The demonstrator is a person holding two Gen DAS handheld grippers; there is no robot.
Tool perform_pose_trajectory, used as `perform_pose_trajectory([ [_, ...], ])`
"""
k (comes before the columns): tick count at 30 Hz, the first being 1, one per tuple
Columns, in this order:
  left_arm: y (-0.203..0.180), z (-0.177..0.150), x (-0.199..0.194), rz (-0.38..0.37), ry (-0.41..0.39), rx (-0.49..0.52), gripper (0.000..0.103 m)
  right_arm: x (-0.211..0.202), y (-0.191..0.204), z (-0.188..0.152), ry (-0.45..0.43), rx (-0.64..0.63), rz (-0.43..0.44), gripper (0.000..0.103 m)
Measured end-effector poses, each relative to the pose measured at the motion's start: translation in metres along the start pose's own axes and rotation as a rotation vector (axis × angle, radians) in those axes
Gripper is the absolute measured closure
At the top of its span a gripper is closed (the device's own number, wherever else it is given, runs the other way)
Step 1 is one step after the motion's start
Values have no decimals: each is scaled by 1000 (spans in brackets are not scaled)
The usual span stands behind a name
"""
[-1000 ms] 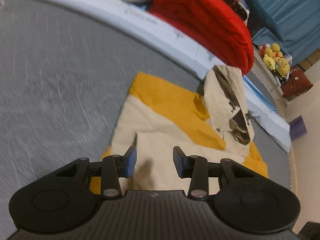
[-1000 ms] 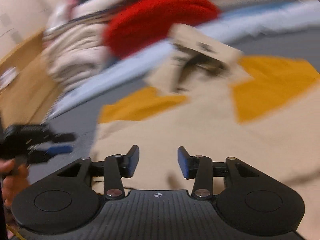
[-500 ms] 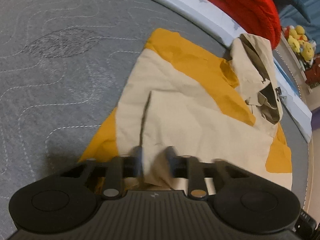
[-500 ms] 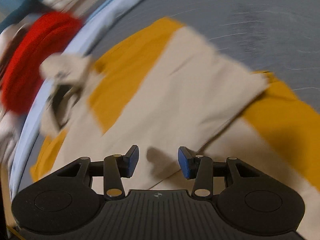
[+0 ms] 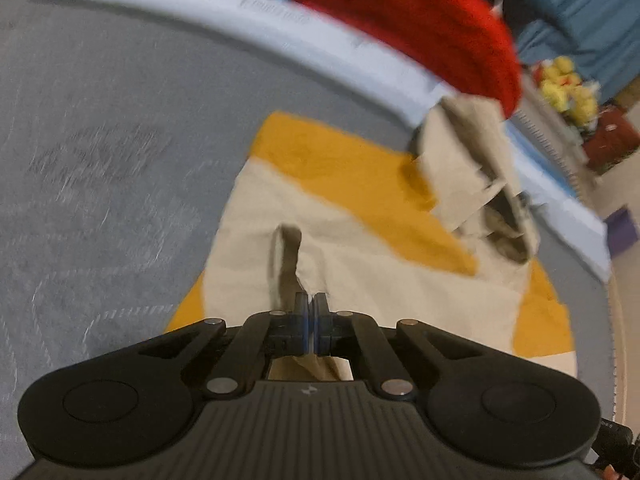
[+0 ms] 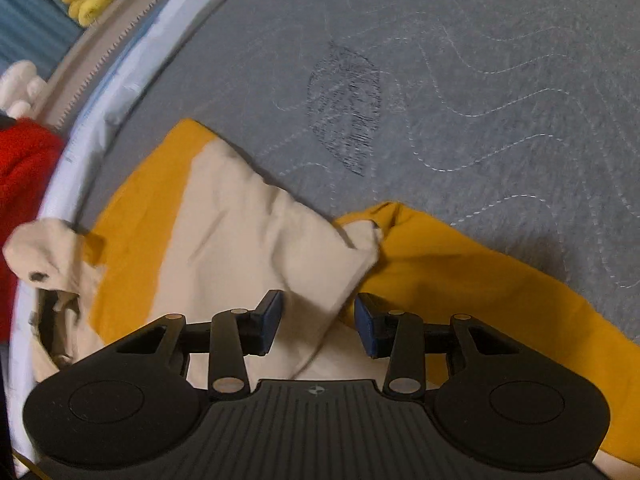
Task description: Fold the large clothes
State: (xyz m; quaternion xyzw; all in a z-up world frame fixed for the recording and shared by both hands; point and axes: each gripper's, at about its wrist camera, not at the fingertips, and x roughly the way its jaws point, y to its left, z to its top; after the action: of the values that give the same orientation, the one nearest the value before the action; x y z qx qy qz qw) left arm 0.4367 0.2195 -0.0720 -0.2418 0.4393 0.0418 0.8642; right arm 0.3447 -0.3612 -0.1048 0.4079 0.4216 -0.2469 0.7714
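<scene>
Left gripper [image 5: 311, 304]: I now have its jaws clamped on a raised pleat of the beige-and-yellow garment [image 5: 360, 264]; a second ago they stood apart.
Right gripper [image 6: 318, 322]: I hold it wide, straddling a folded beige edge, nothing gripped.
Garment location: flat on the grey quilted mattress [image 6: 460, 92].
Surroundings: one red blanket [image 5: 420, 24], one pale blue sheet [image 5: 248, 16] behind.
Count: one garment, two grippers.
</scene>
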Motion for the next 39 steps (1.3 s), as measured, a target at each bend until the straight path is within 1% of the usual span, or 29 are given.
perform_pose_trajectory([
  [3,-16,5,-18,-46,-115,80,102,10,6,1,26,12,19,60],
  [4,-18,6,-22,-50,-141,89,102,12,5,1,27,27,17,60],
  [5,-18,6,-24,-48,-150,86,102,11,4,3,24,35,7,60],
  [6,-16,7,-23,-33,-141,74,101,10,6,3,19,35,-10,60],
  [7,-14,6,-18,-5,-113,63,99,8,6,2,13,32,-23,60],
  [8,-10,6,-11,40,-68,51,98,4,7,0,3,25,-36,60],
  [9,-7,4,-4,75,-33,46,95,-2,11,-4,-23,5,-54,60],
  [10,-5,3,-1,106,-14,44,93,-9,16,-9,-57,-24,-73,60],
  [11,-4,3,-2,134,-29,44,91,-20,26,-16,-109,-81,-88,60],
  [12,-7,4,-6,143,-59,57,90,-28,35,-23,-145,-130,-72,60],
  [14,-16,5,-14,126,-112,112,90,-44,53,-32,-223,-227,-1,60],
  [15,-22,5,-14,108,-124,137,89,-47,61,-33,-252,-270,35,59],
  [16,-27,5,-12,84,-122,157,86,-46,68,-33,-266,-320,81,55],
  [17,-30,2,-7,55,-94,167,81,-40,74,-31,-259,-374,122,53],
  [18,-33,-1,2,39,-57,165,74,-30,80,-29,-228,-427,153,52],
  [19,-32,-5,13,32,-4,155,72,-18,84,-27,-183,-469,170,51],
  [20,-31,-9,25,42,50,145,68,-5,86,-26,-131,-502,175,51],
  [21,-29,-12,35,62,98,142,66,10,86,-27,-73,-535,150,51],
  [22,-26,-16,45,88,144,147,66,19,86,-29,-40,-559,101,51],
  [23,-25,-17,50,103,159,151,67,31,83,-30,-10,-580,38,51],
  [24,-25,-17,49,107,152,148,66,37,81,-29,7,-585,9,52],
  [26,-29,-12,42,101,123,149,66,38,80,-26,9,-579,12,52],
  [28,-34,-8,31,73,76,169,65,32,84,-25,-9,-597,36,51],
  [29,-35,-8,32,70,75,173,62,29,85,-25,-13,-603,47,51],
  [30,-33,-10,33,80,92,176,61,31,85,-23,1,-599,43,51],
  [31,-33,-13,36,101,126,177,61,33,86,-20,11,-591,27,51],
  [32,-32,-16,39,127,155,175,61,26,83,-21,4,-585,11,51],
  [34,-34,-16,34,127,139,178,61,9,90,-23,-53,-619,24,51],
  [39,-63,-12,-3,74,-30,269,61,-45,112,-35,-235,-793,136,51],
])
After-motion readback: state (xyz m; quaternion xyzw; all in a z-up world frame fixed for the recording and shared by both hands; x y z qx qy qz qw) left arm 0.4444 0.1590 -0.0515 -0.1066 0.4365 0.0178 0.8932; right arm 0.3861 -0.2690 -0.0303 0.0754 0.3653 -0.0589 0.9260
